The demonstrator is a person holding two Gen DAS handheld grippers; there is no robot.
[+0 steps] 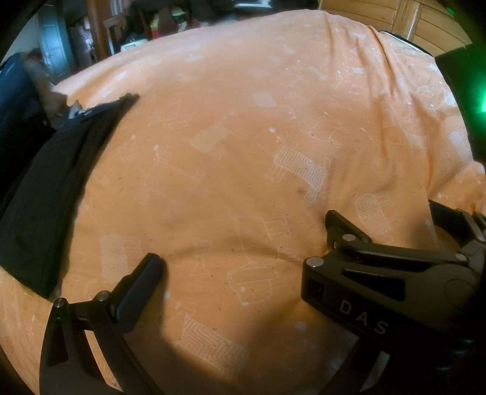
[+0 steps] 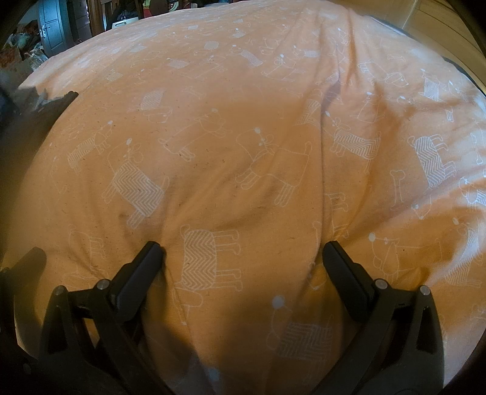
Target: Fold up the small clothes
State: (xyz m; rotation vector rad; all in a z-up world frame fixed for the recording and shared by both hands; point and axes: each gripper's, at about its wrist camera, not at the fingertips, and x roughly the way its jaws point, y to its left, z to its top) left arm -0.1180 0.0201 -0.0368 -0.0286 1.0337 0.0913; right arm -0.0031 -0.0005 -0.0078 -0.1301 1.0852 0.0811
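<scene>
Both of your grippers sit low over the orange bedcover [image 2: 243, 170], which is printed with white outline dogs and creased in long ridges toward the far right. Your right gripper [image 2: 243, 252] has its jaws spread wide, both tips resting on or just above the bare cover with a chevron-patterned dog between them, gripping nothing. Your left gripper [image 1: 243, 240] also stands apart and empty; in the left wrist view its left finger [image 1: 142, 279] shows near the bottom, while on the right a black body marked "DAS" [image 1: 395, 282] of the other gripper crowds in just beside it. Look to the left side for the task's piece: a black folded garment [image 1: 54, 188] lies flat along the left edge of the cover, well apart from both sets of tongs, untouched. In the right wrist view only its dark far corner [image 2: 60, 100] shows at the far left. Beyond the far edge you see blurred room clutter and a grey door [image 2: 54, 27].
</scene>
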